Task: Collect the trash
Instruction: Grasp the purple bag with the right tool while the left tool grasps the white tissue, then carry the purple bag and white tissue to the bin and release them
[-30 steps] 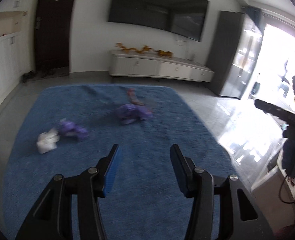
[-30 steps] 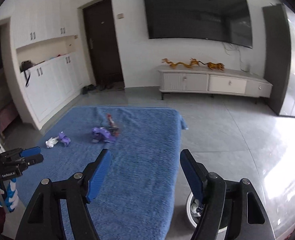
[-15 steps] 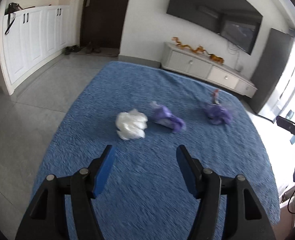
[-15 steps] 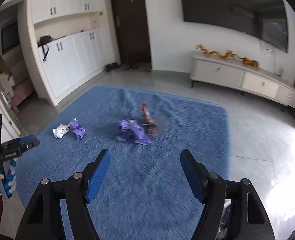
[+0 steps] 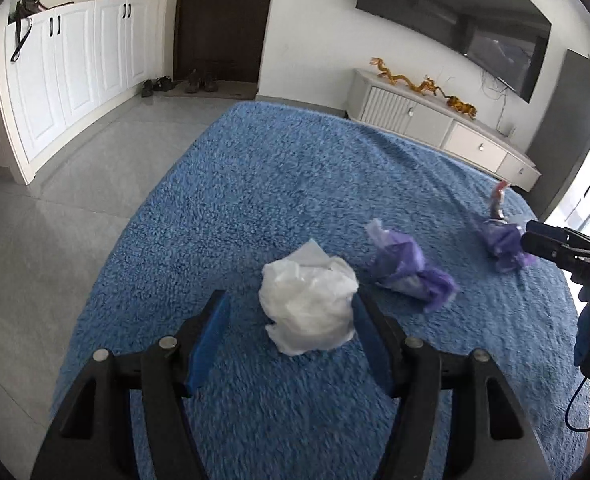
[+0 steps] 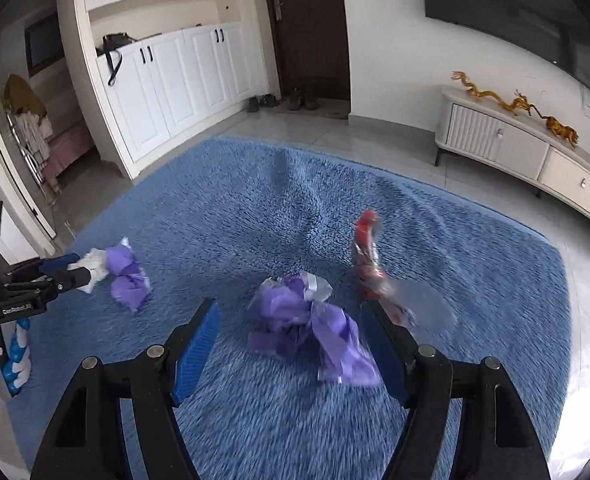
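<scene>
A crumpled white tissue wad (image 5: 309, 303) lies on the shaggy blue rug (image 5: 255, 184), sitting between the spread blue-padded fingers of the left gripper (image 5: 291, 330), whose jaws gape wide around it without clamping. Beside it rests a small crumpled purple wrapper (image 5: 409, 270). The right gripper (image 6: 291, 350), angled low over the rug, stands equally wide open around a larger purple plastic wrapper (image 6: 311, 332), with a red snack wrapper (image 6: 369, 256) just beyond.
</scene>
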Tool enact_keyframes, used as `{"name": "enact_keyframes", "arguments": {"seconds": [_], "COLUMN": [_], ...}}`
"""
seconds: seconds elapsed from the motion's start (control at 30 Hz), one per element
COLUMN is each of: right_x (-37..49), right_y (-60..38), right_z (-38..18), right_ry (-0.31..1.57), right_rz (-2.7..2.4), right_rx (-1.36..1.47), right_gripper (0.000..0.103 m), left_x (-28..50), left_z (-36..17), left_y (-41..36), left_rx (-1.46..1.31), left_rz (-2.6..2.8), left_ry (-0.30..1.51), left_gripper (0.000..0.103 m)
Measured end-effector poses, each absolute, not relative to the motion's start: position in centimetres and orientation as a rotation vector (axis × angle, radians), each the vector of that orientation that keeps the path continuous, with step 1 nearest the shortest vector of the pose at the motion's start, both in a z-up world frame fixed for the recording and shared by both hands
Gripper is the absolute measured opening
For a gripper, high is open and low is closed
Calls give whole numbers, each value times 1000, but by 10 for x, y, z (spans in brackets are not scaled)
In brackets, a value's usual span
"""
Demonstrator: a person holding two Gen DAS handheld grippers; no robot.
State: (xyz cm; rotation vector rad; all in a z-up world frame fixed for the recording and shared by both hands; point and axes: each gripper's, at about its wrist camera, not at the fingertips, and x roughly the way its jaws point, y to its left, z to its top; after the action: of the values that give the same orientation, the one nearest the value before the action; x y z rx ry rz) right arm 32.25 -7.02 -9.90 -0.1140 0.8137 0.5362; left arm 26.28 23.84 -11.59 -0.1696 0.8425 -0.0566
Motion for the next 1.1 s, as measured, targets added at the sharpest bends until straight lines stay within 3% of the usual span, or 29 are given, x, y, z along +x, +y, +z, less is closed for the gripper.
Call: {"name": "enact_keyframes", "arguments": {"seconds": [0.2,0.4,0.47,0.8,1.1], "right_x": [335,339,337,281,210], "right_y": [-67,-69,-70,-85,-112], "right_z": [-121,-132,-131,-97,-64], "right_ry": [847,870,869,821,755], "right_rz": [571,570,571,606,587], "right_rx": [-108,-86,-82,-45,-48], "right_gripper": [70,59,41,37,37], "left_x": [263,264,260,210,145], "left_z": [-119,-120,-119,-106,-60], "left_y": [240,245,247,234,212], "left_rx": [-188,-214,-221,-230,-201], "left_rz": [-67,-69,-54,-30,7], "left_ry": [839,836,833,822,710], "left_gripper": [37,24,23,22,22]}}
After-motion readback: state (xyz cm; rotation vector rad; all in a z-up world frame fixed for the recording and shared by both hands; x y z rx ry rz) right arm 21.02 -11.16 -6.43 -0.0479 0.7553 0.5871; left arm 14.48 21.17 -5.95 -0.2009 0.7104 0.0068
